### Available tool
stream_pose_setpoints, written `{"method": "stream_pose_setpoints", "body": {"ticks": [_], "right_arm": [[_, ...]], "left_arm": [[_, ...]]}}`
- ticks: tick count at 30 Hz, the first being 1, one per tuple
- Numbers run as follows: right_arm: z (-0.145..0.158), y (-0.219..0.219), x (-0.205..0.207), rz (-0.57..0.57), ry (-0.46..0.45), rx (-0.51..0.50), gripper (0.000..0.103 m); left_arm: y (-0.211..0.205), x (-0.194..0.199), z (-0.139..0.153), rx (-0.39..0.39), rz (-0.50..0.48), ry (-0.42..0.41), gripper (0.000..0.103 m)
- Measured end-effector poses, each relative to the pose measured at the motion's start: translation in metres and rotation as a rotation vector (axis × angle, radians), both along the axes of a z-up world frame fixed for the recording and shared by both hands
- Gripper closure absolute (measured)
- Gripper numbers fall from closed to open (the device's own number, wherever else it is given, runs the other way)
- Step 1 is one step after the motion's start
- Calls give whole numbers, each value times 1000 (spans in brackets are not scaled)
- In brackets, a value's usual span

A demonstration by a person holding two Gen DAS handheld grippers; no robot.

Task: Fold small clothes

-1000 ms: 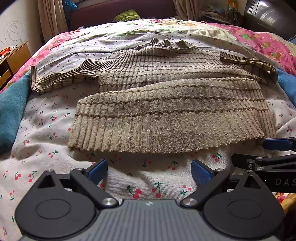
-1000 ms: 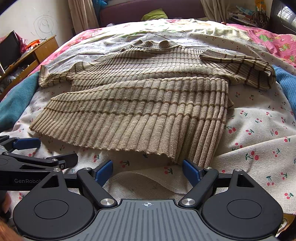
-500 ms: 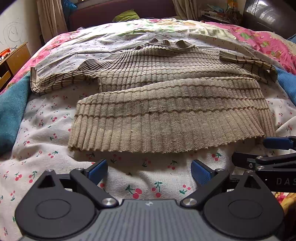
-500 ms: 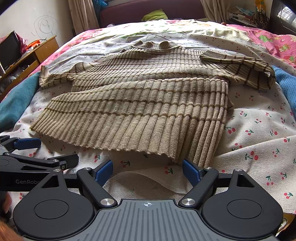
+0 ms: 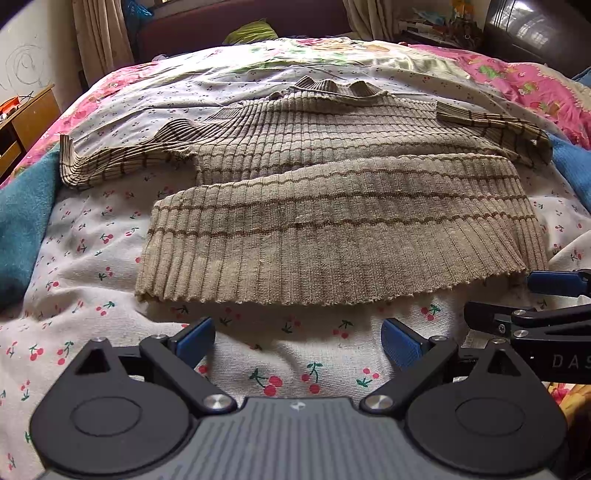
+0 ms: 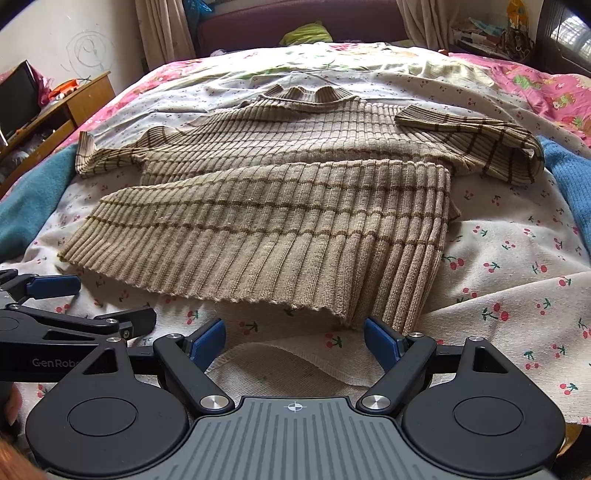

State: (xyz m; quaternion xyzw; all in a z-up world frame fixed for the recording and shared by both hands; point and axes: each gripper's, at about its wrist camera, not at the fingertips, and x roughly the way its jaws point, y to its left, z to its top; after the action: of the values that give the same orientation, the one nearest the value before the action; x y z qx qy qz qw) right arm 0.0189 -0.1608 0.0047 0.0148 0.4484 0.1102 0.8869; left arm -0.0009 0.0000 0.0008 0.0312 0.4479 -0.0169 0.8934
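Observation:
A beige ribbed sweater (image 5: 332, 229) with thin brown stripes lies flat on the bed, its hem toward me and its bottom part folded up over the body. One sleeve stretches out left (image 5: 110, 162); the other is folded in at the right (image 5: 495, 129). It also shows in the right wrist view (image 6: 280, 221). My left gripper (image 5: 297, 341) is open and empty, just short of the hem. My right gripper (image 6: 293, 341) is open and empty, near the hem's right corner.
The bed carries a white cherry-print sheet (image 5: 92, 295) over a pink floral cover (image 5: 535, 85). Blue cloth lies at the left (image 5: 22, 221) and right (image 6: 569, 177) edges. A wooden desk (image 6: 74, 99) stands at the left. A dark headboard (image 5: 240, 22) is at the back.

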Motion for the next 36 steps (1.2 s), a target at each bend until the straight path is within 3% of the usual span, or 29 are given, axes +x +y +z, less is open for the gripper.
{"method": "stream_pose_setpoints", "body": {"ticks": [17, 36], "right_arm": [[4, 3, -3, -12, -19, -37, 19], [7, -1, -4, -19, -35, -28, 19]], "left_arm": [[-5, 0, -2, 29, -13, 3, 0], [-4, -2, 2, 11, -14, -10, 0]]}}
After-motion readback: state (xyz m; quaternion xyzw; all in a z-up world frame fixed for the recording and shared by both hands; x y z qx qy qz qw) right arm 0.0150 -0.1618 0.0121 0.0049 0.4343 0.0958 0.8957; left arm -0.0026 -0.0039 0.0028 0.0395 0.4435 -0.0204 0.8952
